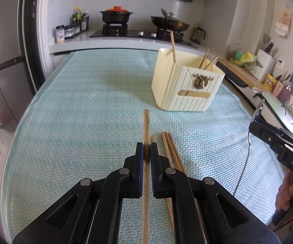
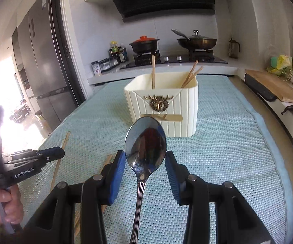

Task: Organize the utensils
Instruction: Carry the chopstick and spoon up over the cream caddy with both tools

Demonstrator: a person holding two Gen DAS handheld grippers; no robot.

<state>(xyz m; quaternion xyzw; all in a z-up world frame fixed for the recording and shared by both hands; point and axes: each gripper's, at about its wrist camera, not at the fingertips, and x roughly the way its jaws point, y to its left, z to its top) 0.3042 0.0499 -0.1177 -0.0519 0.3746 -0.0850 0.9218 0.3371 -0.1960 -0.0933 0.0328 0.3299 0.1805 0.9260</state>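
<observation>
A cream ribbed utensil holder [image 1: 187, 85] with a brass emblem stands on the pale green mat [image 1: 85, 101]; it also shows in the right wrist view [image 2: 162, 105]. Three wooden chopsticks [image 1: 174, 48] stand in it. My left gripper [image 1: 147, 151] is shut on a wooden chopstick [image 1: 146, 122] that points forward. Several more chopsticks [image 1: 169, 150] lie on the mat just to its right. My right gripper [image 2: 145, 166] is open, its blue pads either side of a metal spoon [image 2: 145, 146] lying bowl-forward on the mat, in front of the holder. The right gripper shows at the left wrist view's right edge [image 1: 257, 118].
Behind the table is a counter with a stove, a black pot with an orange lid [image 1: 116, 15] and a lidded wok [image 1: 169, 23]. A fridge [image 2: 42, 65] stands at the left. A wooden cutting board [image 2: 276, 85] and a knife block lie at the right.
</observation>
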